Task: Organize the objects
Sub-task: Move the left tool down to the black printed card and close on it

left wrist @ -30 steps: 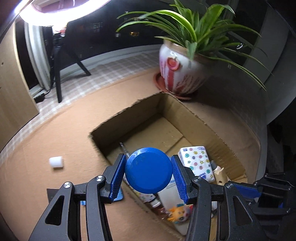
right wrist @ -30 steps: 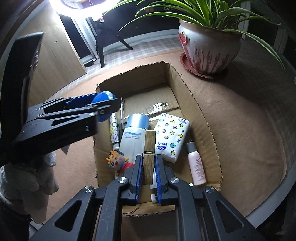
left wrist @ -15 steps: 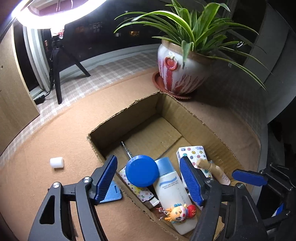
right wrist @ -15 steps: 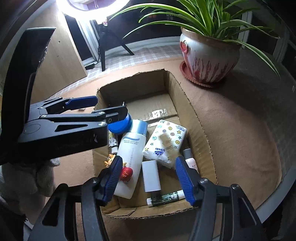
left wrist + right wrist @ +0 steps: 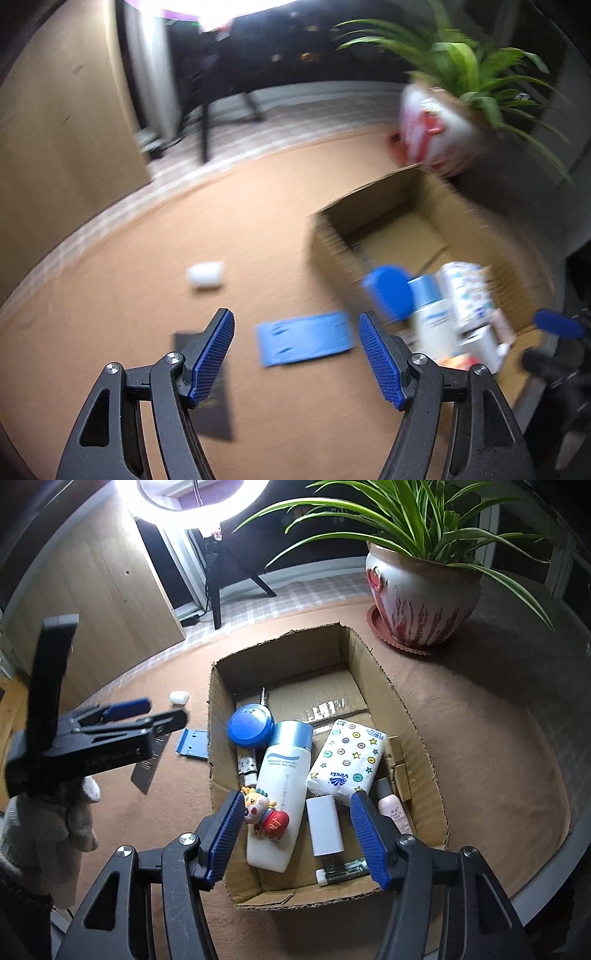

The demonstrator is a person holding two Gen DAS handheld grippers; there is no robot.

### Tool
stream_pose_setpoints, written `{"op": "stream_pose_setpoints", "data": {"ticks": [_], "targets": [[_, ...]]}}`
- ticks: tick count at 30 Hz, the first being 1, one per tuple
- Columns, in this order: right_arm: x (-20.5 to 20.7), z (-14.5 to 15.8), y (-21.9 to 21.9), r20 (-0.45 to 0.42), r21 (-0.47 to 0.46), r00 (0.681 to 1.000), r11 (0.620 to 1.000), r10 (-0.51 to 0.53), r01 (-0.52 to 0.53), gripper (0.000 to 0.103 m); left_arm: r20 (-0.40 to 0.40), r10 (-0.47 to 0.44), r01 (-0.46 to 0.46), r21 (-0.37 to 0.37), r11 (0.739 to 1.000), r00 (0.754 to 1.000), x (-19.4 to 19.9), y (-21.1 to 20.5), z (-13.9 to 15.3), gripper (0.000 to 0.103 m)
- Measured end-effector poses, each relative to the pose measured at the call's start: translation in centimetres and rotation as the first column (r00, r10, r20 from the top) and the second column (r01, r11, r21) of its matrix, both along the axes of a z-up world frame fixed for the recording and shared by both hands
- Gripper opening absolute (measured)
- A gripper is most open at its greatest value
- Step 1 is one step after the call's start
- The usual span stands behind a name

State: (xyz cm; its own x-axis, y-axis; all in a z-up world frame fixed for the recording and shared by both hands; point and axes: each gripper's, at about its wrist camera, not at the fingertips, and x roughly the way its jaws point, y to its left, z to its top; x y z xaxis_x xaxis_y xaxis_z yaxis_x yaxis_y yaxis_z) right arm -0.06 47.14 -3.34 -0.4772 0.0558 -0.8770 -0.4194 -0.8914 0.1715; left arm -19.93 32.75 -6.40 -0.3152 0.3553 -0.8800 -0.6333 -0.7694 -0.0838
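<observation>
Though left view blurred, both grippers (image 5: 295, 354) (image 5: 297, 836) spread, empty; pink bottle (image 5: 395, 808), maybe lotion, right-view only.

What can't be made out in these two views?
- Left wrist: box contents smeared by motion blur; labels unreadable.
- Right wrist: black card partly hidden behind left gripper.
- Right wrist: tube half covered by right gripper finger.

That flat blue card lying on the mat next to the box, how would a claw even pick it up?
The blue card lies flat on the mat, so there is little to pinch. Probably best from above, the left claw tilted steeply to catch one short edge on the side away from the cardboard box, where nothing crowds it.
</observation>
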Motion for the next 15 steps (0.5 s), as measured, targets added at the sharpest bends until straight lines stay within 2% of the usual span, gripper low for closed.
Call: {"op": "stream_pose_setpoints", "data": {"ticks": [8,15], "targets": [[0.4,0.8,-1.0,-0.03,-0.029,1.0,1.0,0.005,-0.006,0.056,0.053,0.109,-0.103,-0.099,0.99,0.993,-2.1,-5.2,-3.6,0.073],[1.1,1.6,-3.2,-0.047,-0.029,0.998,0.999,0.04,-0.041,0.056,0.074,0.139,-0.128,-0.139,0.982,0.987,-2.4,-6.1,-5.6,0.074]]}}
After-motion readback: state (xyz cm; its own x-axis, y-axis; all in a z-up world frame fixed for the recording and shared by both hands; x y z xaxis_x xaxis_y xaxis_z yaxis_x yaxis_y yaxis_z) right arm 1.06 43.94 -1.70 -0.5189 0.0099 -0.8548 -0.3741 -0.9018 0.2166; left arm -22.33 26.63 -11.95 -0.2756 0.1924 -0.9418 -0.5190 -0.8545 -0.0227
